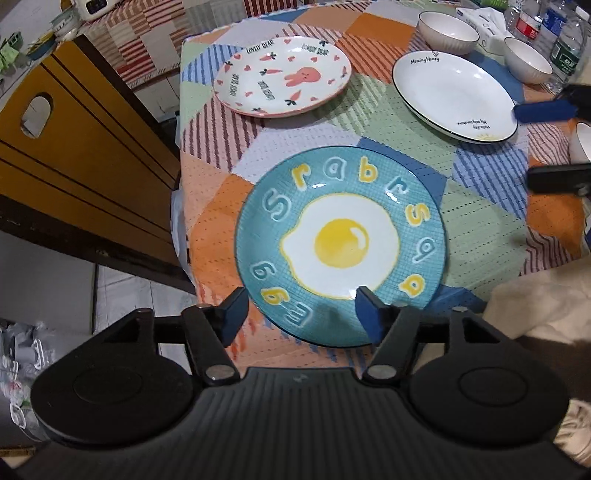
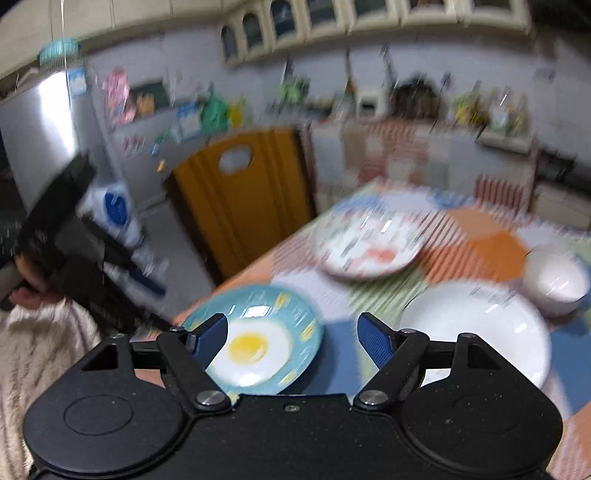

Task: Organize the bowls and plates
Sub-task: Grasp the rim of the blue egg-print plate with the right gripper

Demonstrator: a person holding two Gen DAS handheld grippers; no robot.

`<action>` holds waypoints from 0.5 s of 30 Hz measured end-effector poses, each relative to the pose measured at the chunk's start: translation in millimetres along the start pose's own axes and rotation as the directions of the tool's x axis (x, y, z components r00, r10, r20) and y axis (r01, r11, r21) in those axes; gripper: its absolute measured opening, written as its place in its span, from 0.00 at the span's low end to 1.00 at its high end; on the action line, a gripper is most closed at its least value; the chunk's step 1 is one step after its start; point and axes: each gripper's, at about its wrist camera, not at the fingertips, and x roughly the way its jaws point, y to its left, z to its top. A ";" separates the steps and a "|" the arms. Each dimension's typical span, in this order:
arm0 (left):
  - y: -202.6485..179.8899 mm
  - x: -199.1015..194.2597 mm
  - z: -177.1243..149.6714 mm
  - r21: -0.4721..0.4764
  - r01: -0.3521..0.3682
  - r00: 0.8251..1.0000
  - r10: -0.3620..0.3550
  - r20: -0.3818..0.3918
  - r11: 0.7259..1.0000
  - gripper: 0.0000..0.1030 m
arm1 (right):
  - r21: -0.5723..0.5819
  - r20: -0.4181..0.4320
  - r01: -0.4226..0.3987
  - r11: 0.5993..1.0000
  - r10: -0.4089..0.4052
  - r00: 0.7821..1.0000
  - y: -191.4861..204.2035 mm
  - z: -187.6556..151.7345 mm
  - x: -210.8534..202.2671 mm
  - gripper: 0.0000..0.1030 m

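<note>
Patchwork cloth (image 1: 480, 192) in orange, green and blue covers a kitchen table, with a yellow cabinet (image 1: 74, 155) beside its left edge and water bottles (image 1: 565, 51) at its far right corner. On the cloth, every dish lies single and apart: a teal fried-egg plate (image 1: 341, 245) near the front edge, a pink rabbit plate (image 1: 282, 75) toward the far left corner, a white black-rimmed plate (image 1: 452, 94) toward the right edge. Two white bowls (image 1: 447, 32) (image 1: 527, 60) stand just beyond that white plate, and a third white bowl (image 1: 581, 142) peeks in at the right edge.

Left gripper (image 1: 301, 308) hovers over the near rim of the egg plate, jaws spread wide with one finger outside the rim and one above the plate's face, holding nothing. Right gripper (image 2: 291, 338), seen through heavy motion blur, is likewise spread and empty, above the cloth between the egg plate and the white plate.

Nothing appears stacked or grouped, so the sorting looks barely begun: three plates and at least three bowls remain to be gathered. The egg plate seems the likely first pick.
</note>
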 end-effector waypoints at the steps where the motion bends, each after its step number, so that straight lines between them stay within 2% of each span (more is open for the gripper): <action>1: 2.3 0.7 -0.1 0.007 -0.001 1.000 0.001 0.005 1.000 0.63 | 0.007 -0.037 0.001 1.000 -0.001 0.999 1.7 1.5 9.8 0.79; 3: 6.0 4.8 0.9 0.021 -0.001 1.000 0.000 0.012 1.000 0.63 | 0.030 -0.068 0.001 1.000 0.001 0.998 1.7 1.4 23.9 0.79; 7: 14.6 22.3 5.5 0.023 0.016 1.000 -0.016 0.002 1.000 0.63 | 0.098 -0.155 -0.044 0.994 0.059 0.986 -1.0 -1.7 54.1 0.77; 10: 21.9 41.8 9.4 0.018 0.010 1.000 -0.010 -0.010 1.000 0.63 | 0.167 -0.207 -0.038 0.985 0.073 0.976 -7.6 -9.3 73.8 0.74; 15: 31.2 70.3 13.7 -0.029 0.016 0.997 -0.019 -0.081 0.999 0.63 | 0.284 -0.255 -0.013 0.959 0.088 0.963 -21.6 -26.0 94.9 0.63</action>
